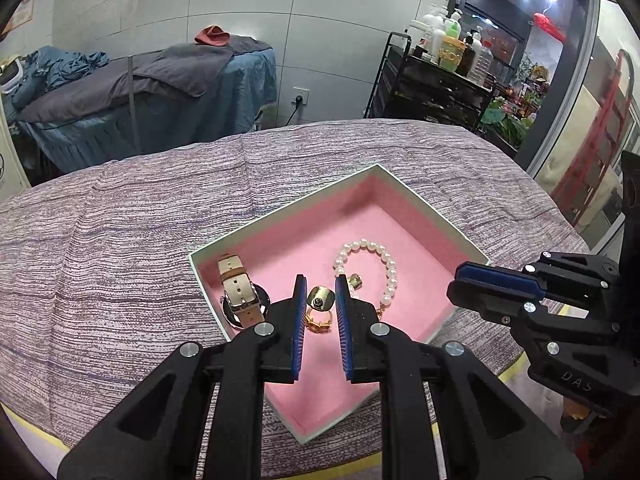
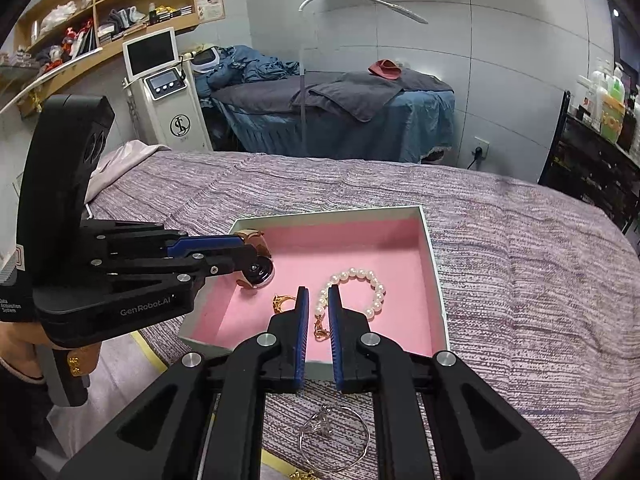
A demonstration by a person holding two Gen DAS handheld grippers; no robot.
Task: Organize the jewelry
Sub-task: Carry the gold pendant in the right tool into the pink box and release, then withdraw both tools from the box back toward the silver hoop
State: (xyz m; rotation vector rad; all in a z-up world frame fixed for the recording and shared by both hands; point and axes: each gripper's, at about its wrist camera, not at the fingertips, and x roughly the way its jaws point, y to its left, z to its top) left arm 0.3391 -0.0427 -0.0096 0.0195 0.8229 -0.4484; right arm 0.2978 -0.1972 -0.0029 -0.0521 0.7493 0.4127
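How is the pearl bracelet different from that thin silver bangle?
The white pearl bracelet is a loop of round beads lying inside the pink-lined box; the thin silver wire bangle is a smooth hoop lying outside it on the striped purple cloth. Both lie flat, ungripped.

A grey-draped massage bed (image 2: 332, 112) stands behind, beside a screened machine (image 2: 164, 92).
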